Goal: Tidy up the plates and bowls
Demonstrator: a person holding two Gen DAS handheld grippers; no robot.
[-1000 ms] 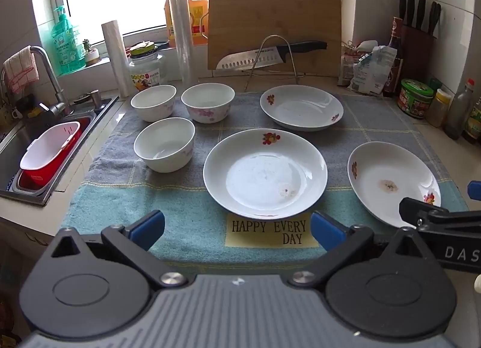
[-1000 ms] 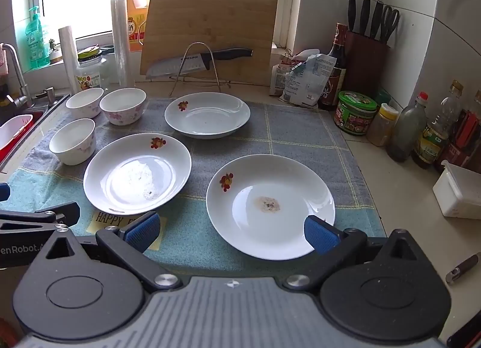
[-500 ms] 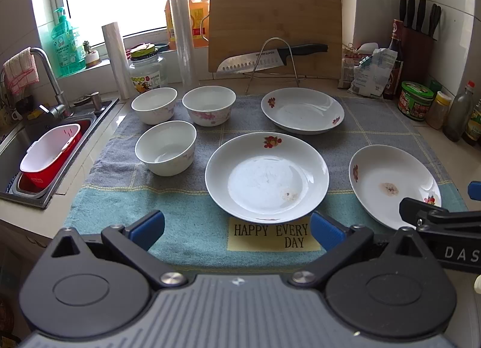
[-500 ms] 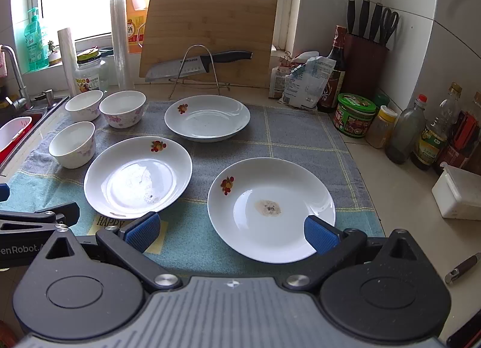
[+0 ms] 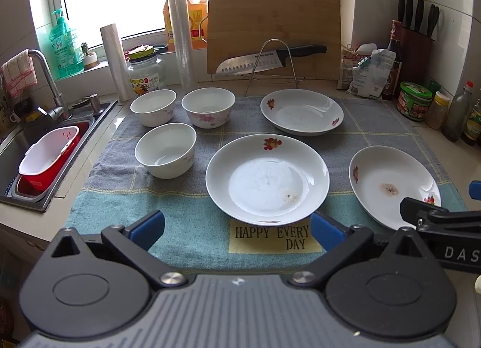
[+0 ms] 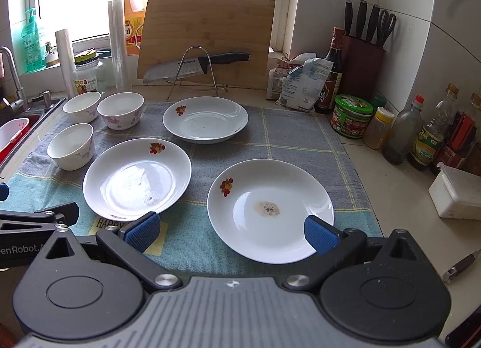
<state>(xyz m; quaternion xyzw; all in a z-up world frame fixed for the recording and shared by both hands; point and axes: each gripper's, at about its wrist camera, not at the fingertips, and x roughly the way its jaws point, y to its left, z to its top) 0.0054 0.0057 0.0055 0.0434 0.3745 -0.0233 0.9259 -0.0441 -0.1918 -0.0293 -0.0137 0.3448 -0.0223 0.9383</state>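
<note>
Three white flowered plates lie on a grey-blue towel (image 5: 186,206): a middle plate (image 5: 267,179) (image 6: 136,179), a far plate (image 5: 301,111) (image 6: 205,119) and a stained right plate (image 5: 393,187) (image 6: 270,209). Three white bowls stand at the left: a near bowl (image 5: 165,149) (image 6: 71,146) and two far bowls (image 5: 153,107) (image 5: 208,107). My left gripper (image 5: 236,229) is open and empty, just short of the middle plate. My right gripper (image 6: 231,230) is open and empty, its jaws either side of the right plate's near edge.
A sink (image 5: 18,149) with a red-and-white basin (image 5: 48,157) lies at the left. A cutting board (image 5: 273,32) and knife on a rack (image 5: 270,58) stand behind. Jars and bottles (image 6: 402,131), a knife block (image 6: 365,68) and a white box (image 6: 457,194) line the right.
Both grippers have lifted and eased forward slightly toward the plates. Their jaws stay open. No dish has moved.
</note>
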